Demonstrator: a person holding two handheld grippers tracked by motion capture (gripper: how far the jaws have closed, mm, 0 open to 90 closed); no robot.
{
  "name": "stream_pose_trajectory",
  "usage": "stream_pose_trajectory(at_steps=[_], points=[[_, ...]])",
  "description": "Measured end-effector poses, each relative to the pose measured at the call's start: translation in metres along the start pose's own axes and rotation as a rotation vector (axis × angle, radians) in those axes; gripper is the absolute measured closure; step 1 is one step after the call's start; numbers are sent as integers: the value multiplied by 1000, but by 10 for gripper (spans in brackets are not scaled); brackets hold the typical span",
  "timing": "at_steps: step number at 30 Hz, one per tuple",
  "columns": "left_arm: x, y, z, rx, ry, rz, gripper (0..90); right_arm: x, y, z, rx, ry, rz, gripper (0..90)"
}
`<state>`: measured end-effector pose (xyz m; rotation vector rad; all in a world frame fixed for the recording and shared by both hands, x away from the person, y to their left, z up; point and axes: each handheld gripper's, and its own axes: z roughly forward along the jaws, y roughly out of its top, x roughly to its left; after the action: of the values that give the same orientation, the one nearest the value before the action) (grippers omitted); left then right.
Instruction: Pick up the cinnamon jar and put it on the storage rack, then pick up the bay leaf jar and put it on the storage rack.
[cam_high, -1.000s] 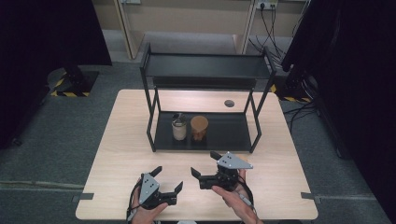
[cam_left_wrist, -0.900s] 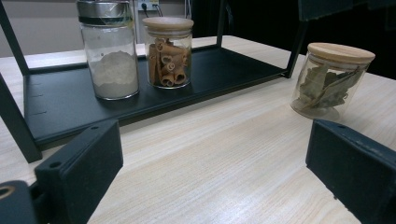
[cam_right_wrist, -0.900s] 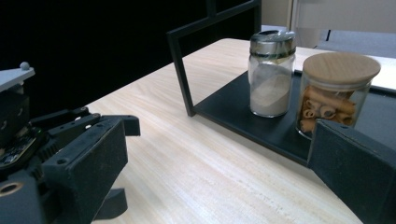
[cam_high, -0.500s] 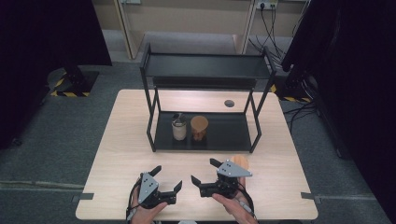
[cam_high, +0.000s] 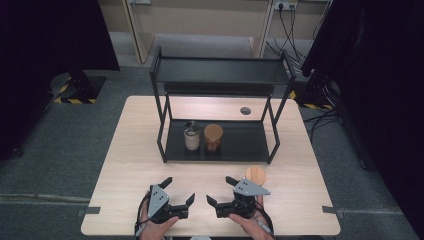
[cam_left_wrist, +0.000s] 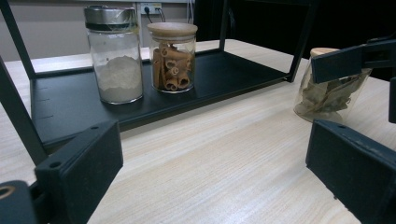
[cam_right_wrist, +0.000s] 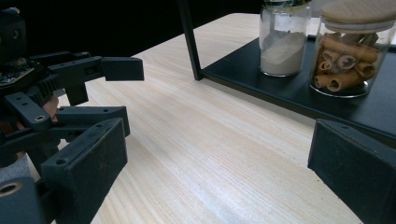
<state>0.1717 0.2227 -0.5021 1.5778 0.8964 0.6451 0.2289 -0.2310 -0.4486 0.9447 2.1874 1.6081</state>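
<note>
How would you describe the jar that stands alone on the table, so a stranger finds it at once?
Start at the black shelf rack on the wooden table. In front of its right leg, on the bare wood, stands a glass jar. Unlike the two jars inside the rack, it holds dried leaves.

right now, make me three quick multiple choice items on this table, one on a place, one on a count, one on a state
1. Where does the leaf jar stand?
A. on the bare table
B. on the rack's lower shelf
C. on the rack's top shelf

2. How many jars stand on the lower shelf?
A. one
B. two
C. three

3. How do the right gripper jaws stand?
A. shut on a jar
B. shut on nothing
C. open, holding nothing

Answers: 1 A, it sits on wood beside the rack. 2 B, the powder jar and the cinnamon jar. 3 C, only tabletop lies between them.
</note>
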Motion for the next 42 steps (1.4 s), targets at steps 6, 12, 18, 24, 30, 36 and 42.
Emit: stream_pose_trajectory(at_steps=[6, 12, 18, 24, 30, 36, 42], points=[[0, 0, -1, -3, -1, 3, 31, 0, 0, -3, -14, -2, -2, 47], [0, 0, 0, 2, 0, -3, 31, -1, 1, -6, -21, -9, -7, 47], [-1, 0, 0, 2, 1, -1, 31, -1, 2, -12, -35, -26, -4, 47], [-1, 0, -1, -4, 4, 6, 31, -1, 4, -20, -50, -49, -12, 47], [-1, 0, -1, -3, 0, 7, 31, -2, 5, -28, -67, -81, -24, 47], [-1, -1, -2, -4, 0, 2, 31, -4, 6, -36, -85, -113, -30, 47], [-1, -1, -2, -3, 0, 2, 31, -5, 6, -43, -94, -164, -41, 47]])
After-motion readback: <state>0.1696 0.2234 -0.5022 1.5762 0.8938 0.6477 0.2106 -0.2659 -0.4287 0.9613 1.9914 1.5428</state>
